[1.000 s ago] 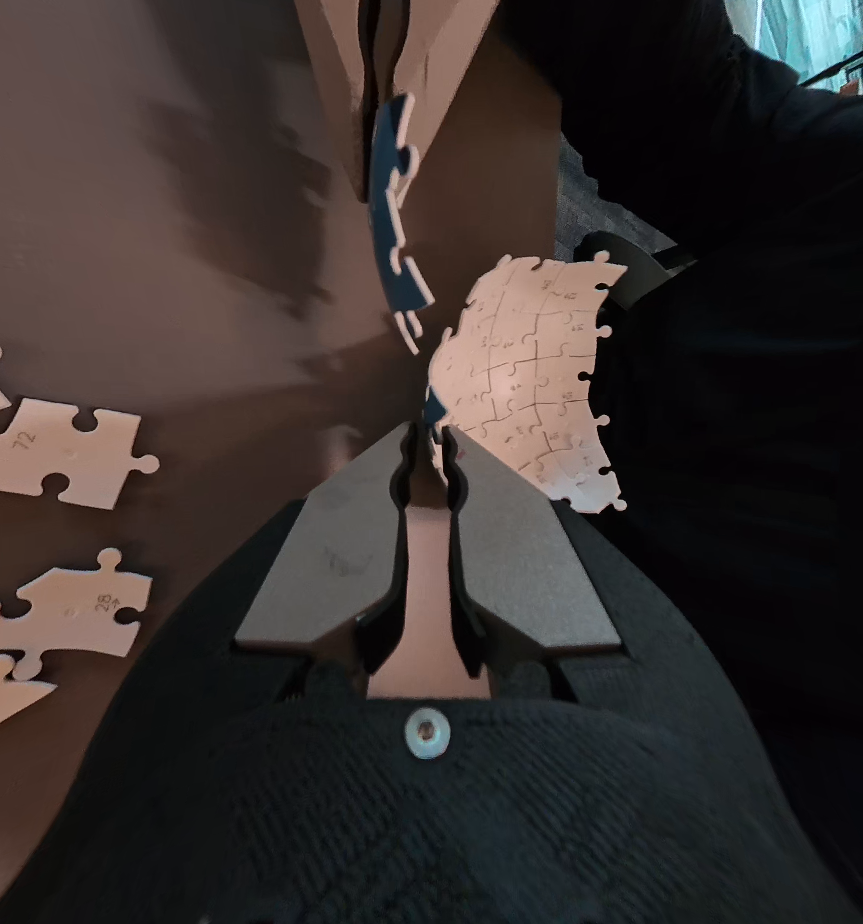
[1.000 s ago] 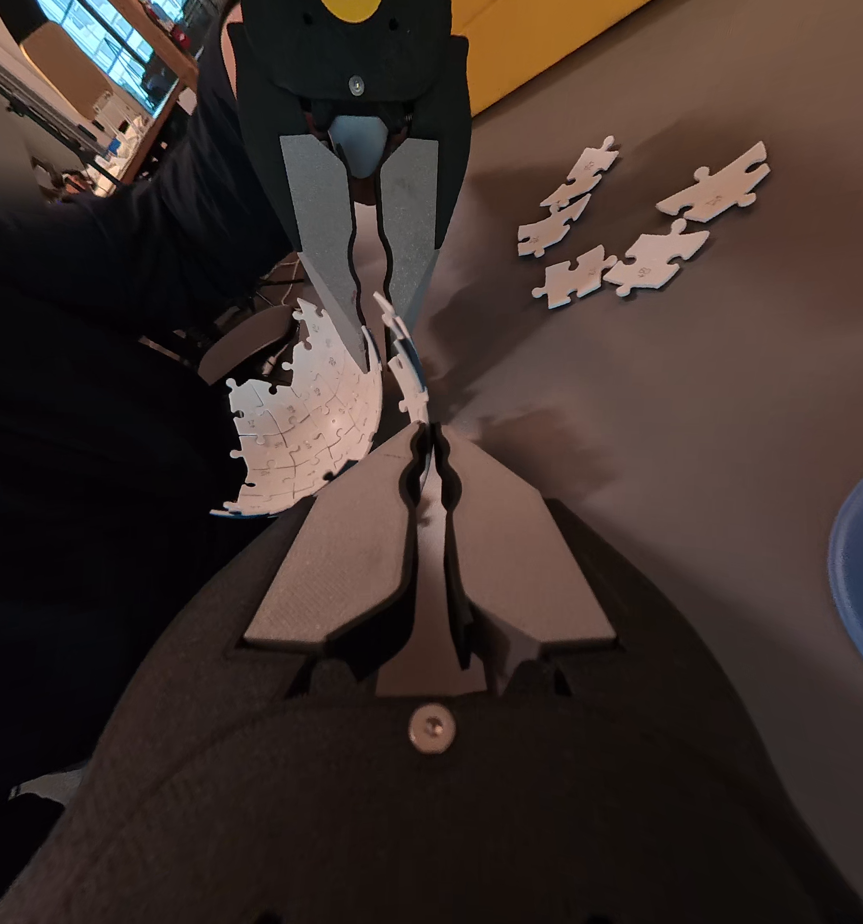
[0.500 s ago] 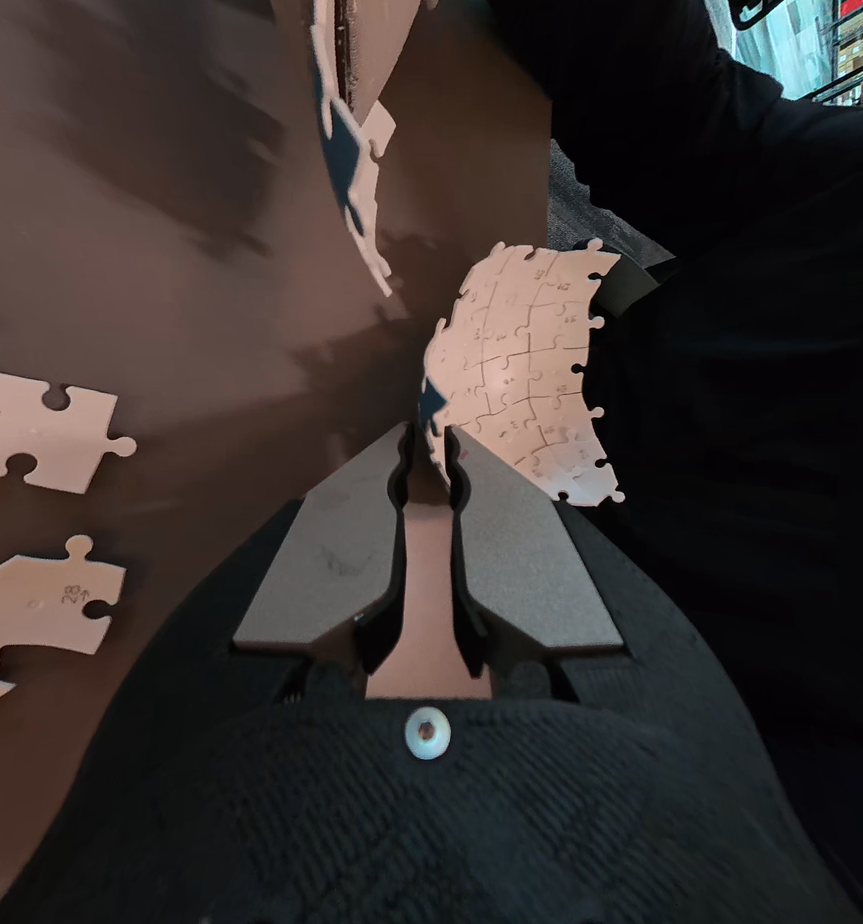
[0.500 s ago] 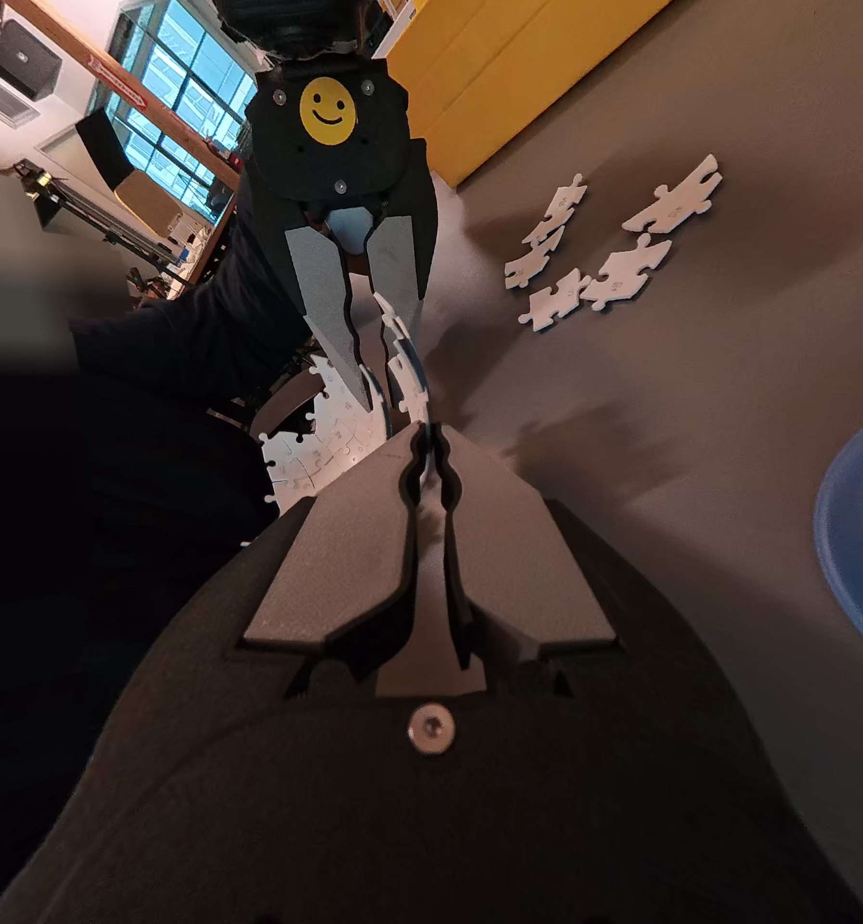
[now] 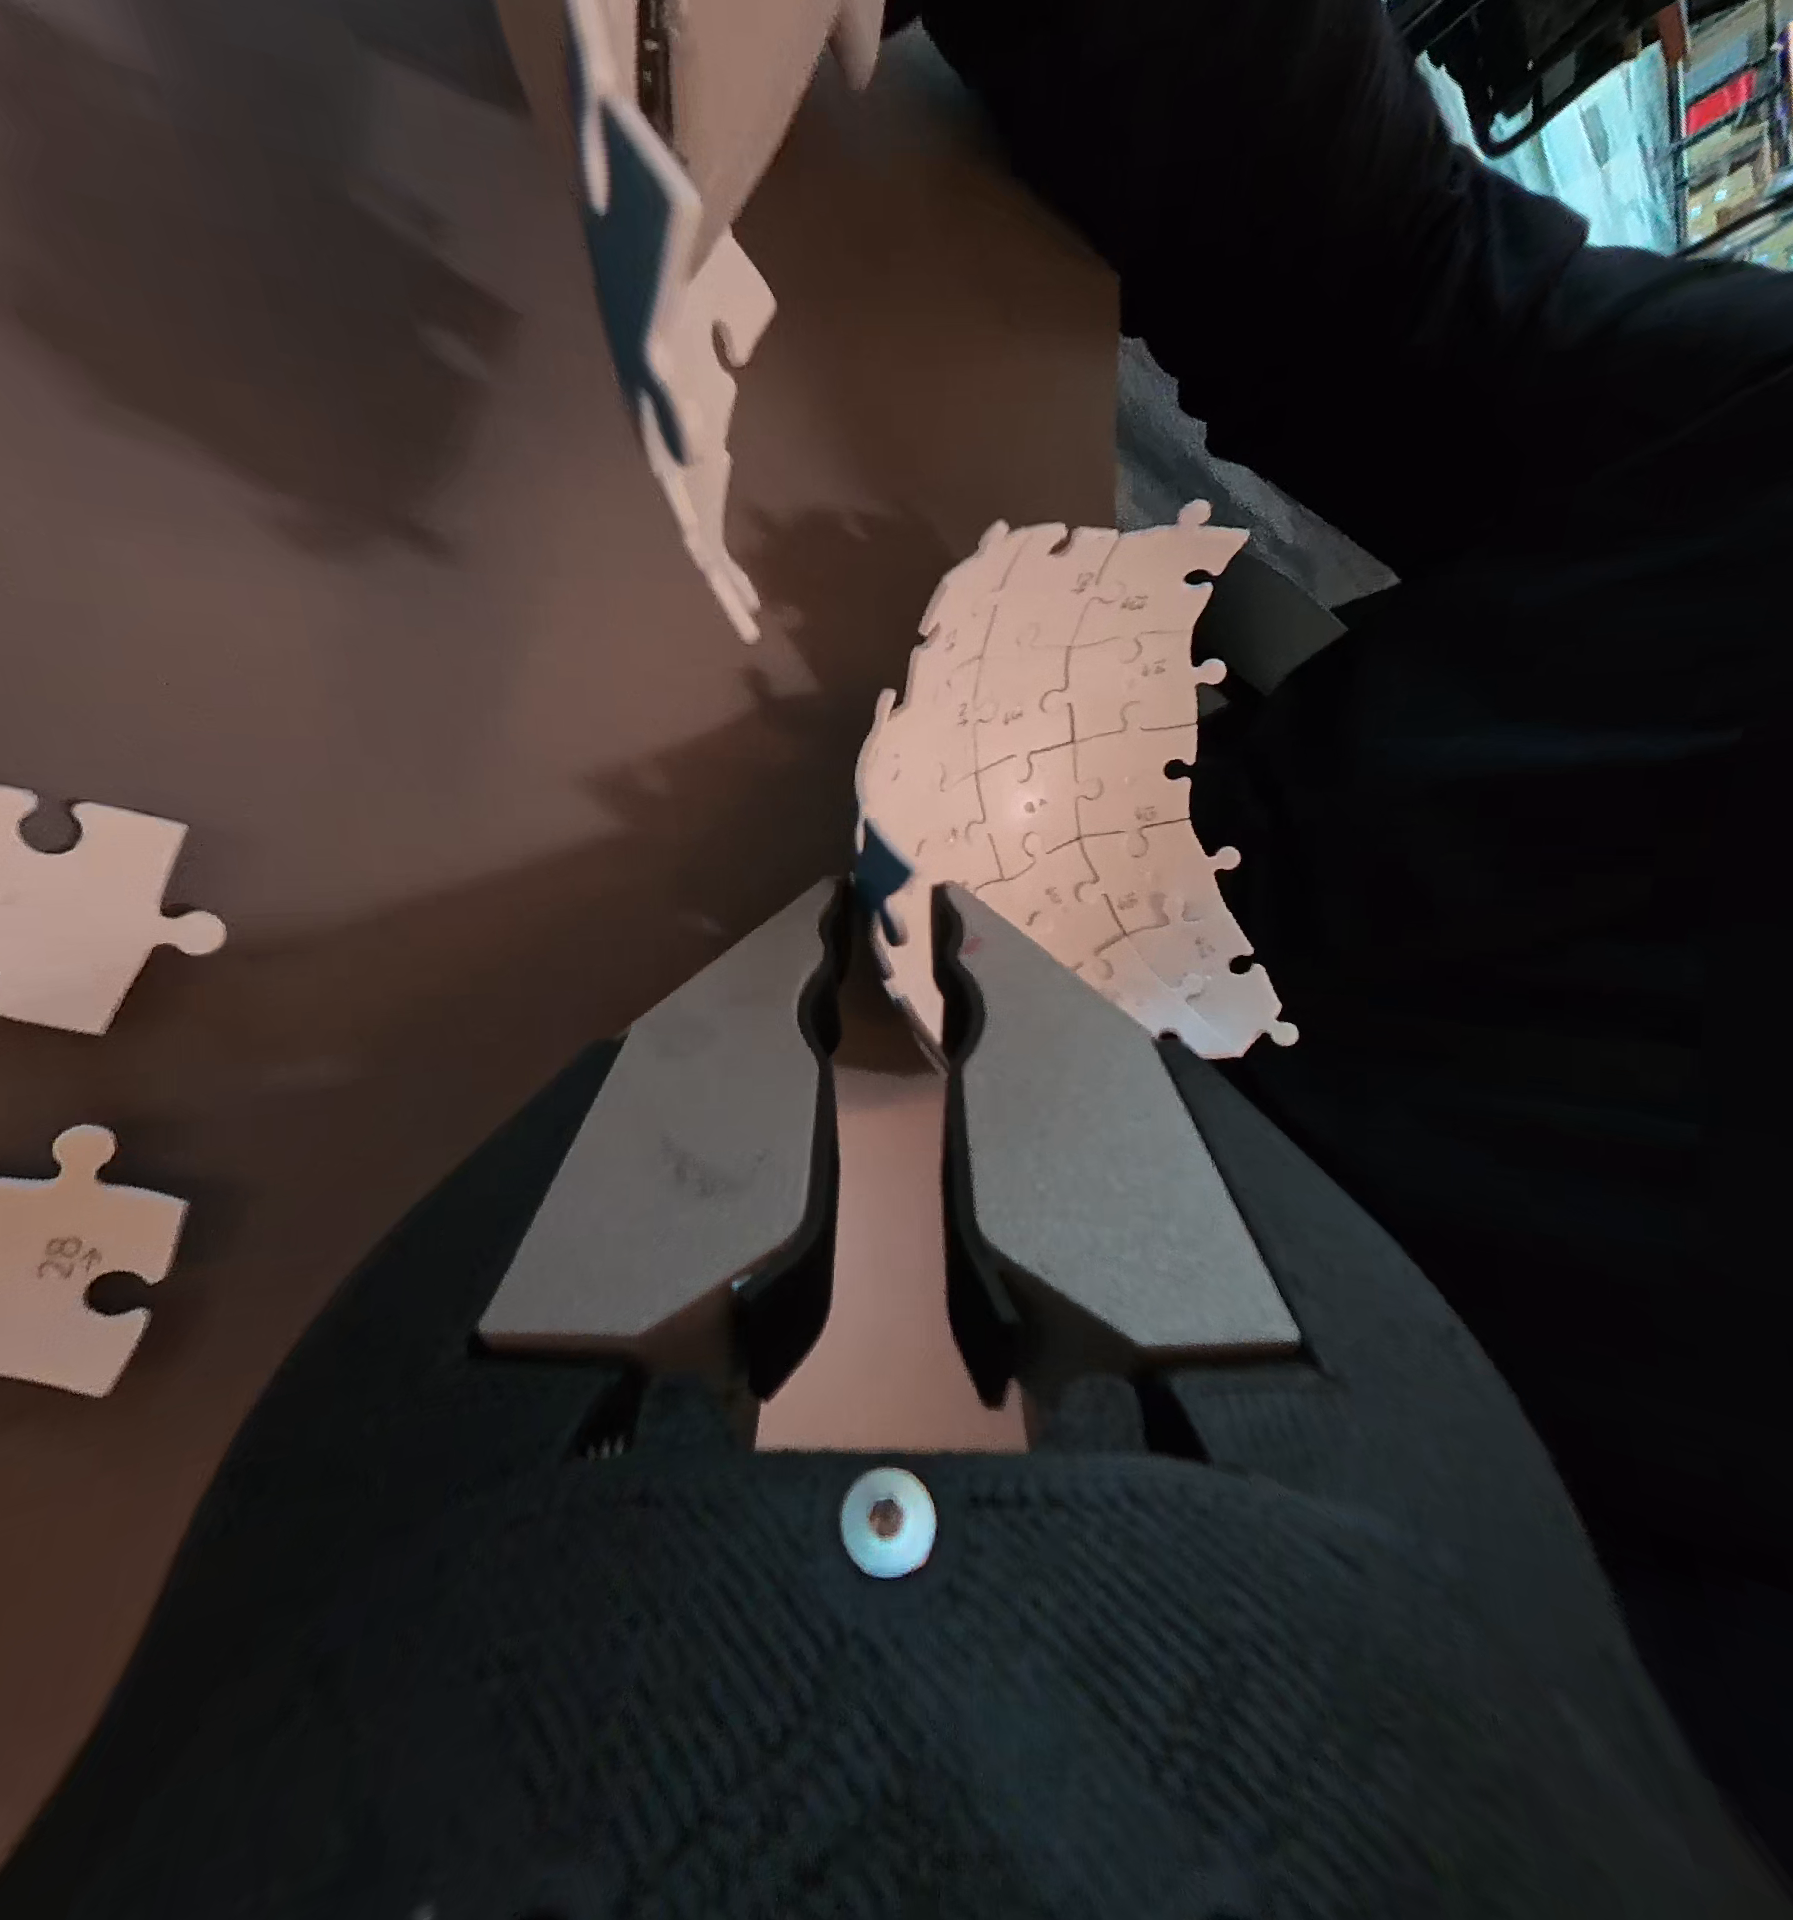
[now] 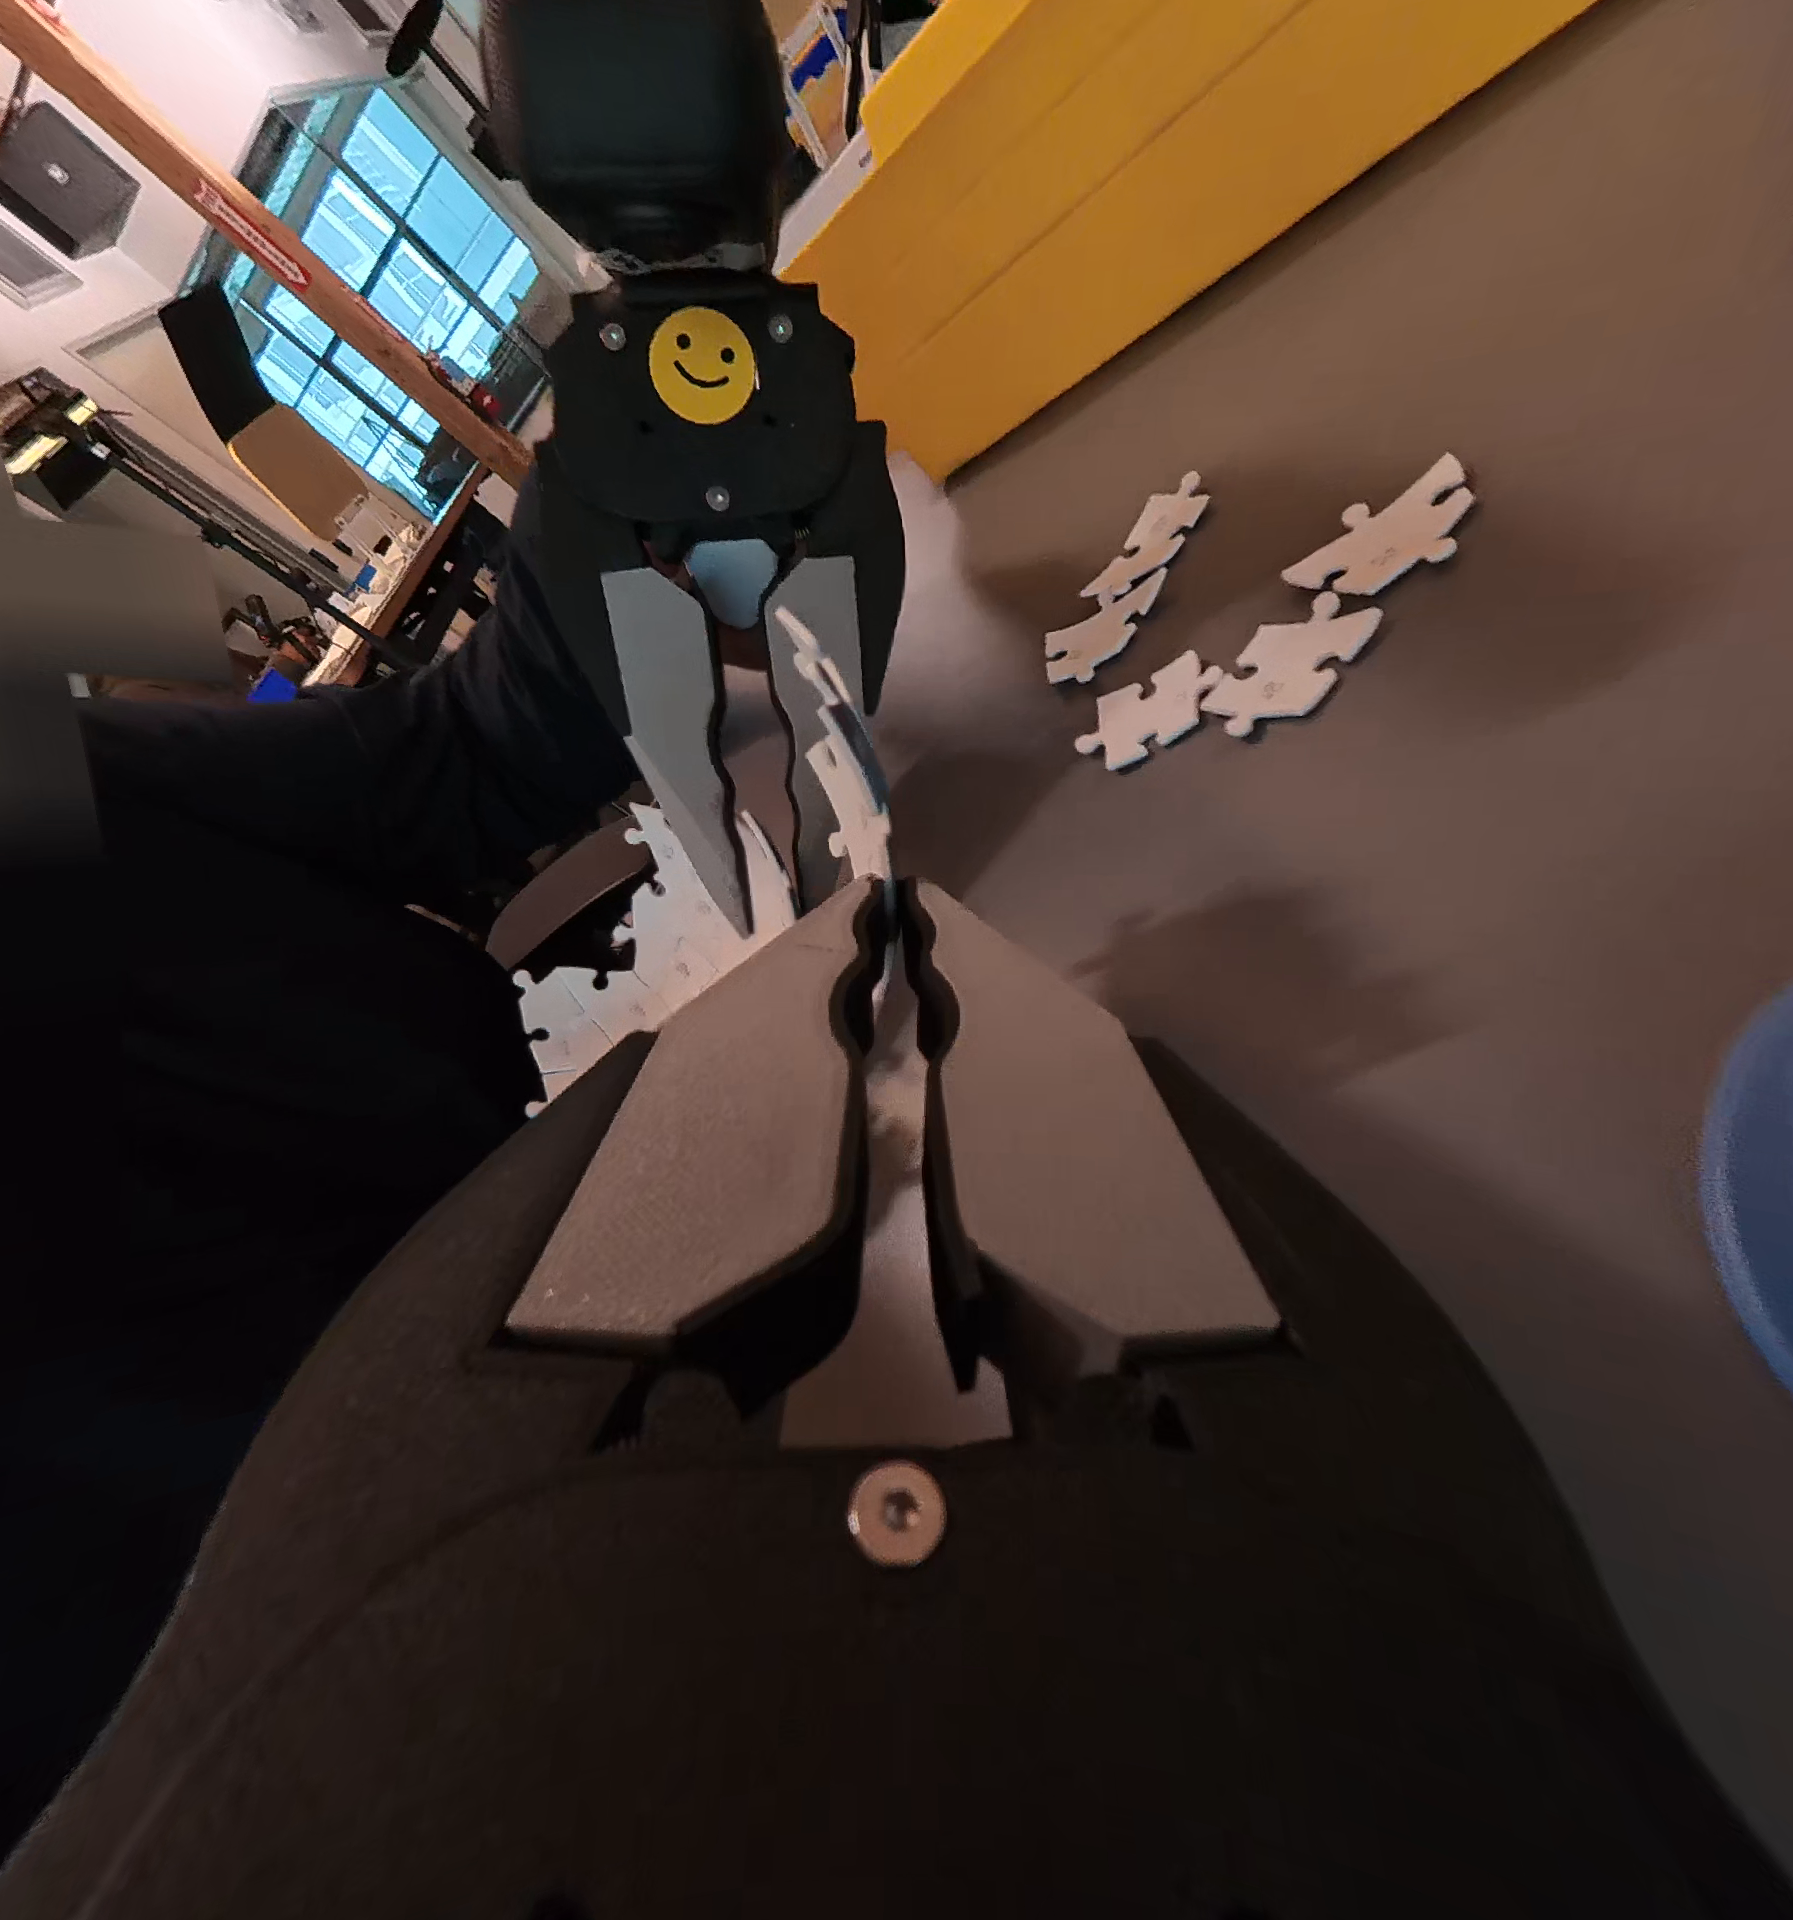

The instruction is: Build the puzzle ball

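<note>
Grippers face one another above a brown table (image 6: pixel 1391 935), each carrying part of the puzzle ball. The left gripper (image 5: pixel 887 899) is clamped on the edge of a curved shell of joined pieces (image 5: pixel 1079 769); the shell's pale inner face is turned toward the camera, it rises to the right of the fingertips, and a dark blue sliver of its outer face shows at the grip. The shell is held clear of the table, against a dark sleeve (image 5: pixel 1494 520).

The right gripper (image 6: pixel 897 894) is closed on one end of a narrow curved strip of pieces (image 6: pixel 850 758), white on one face with a blue edge. From the right wrist view the strip runs upward beside the right-hand finger of the left gripper (image 6: pixel 767 904); whether strip and shell touch cannot be determined from either view, as the fingers cover the junction. In the left wrist view the same strip (image 5: pixel 663 312) hangs from the top of frame, blurred, apart from the shell.

Loose pieces lie flat on the table: two at the left edge of the left wrist view (image 5: pixel 50 914), and a group of about five (image 6: pixel 1235 634) well beyond the grippers in the right wrist view. A blue dish rim (image 6: pixel 1785 1195) sits at the right edge. A yellow panel (image 6: pixel 1131 208) borders the far side of the table.
</note>
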`<state>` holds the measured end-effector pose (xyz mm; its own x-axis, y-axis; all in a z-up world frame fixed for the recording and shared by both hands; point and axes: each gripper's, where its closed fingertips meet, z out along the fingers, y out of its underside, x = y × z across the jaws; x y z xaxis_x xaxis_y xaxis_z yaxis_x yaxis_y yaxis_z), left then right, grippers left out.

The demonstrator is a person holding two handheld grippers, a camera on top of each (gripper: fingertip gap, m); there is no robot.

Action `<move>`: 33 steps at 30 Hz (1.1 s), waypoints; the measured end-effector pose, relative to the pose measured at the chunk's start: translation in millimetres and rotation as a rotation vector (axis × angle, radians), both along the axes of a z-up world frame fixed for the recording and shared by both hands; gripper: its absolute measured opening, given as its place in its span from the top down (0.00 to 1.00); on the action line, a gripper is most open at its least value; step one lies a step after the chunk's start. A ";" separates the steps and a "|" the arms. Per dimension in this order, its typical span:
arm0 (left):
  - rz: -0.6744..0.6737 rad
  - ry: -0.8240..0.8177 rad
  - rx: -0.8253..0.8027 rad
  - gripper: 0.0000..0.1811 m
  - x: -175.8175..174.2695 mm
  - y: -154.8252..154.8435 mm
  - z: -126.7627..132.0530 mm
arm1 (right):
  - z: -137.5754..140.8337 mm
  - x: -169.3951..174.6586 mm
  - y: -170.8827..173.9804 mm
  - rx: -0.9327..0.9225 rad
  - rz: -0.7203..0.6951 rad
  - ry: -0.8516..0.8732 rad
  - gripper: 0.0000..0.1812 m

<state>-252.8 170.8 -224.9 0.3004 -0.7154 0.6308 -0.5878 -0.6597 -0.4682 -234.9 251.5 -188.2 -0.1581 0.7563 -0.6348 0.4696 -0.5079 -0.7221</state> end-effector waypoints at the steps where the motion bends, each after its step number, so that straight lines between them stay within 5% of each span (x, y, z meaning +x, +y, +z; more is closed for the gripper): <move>1: 0.012 -0.003 0.010 0.95 0.4 0.3 -0.9 | 1.5 -2.9 -3.1 0.009 0.001 0.014 1.00; 16: 0.269 -0.111 0.104 0.98 -5.5 3.9 0.2 | 5.0 -15.6 -29.6 0.138 -0.056 0.095 1.00; 33: 0.304 -0.130 0.095 0.96 -8.5 -5.4 -0.9 | 1.3 -21.5 -38.7 0.115 -0.033 0.077 1.00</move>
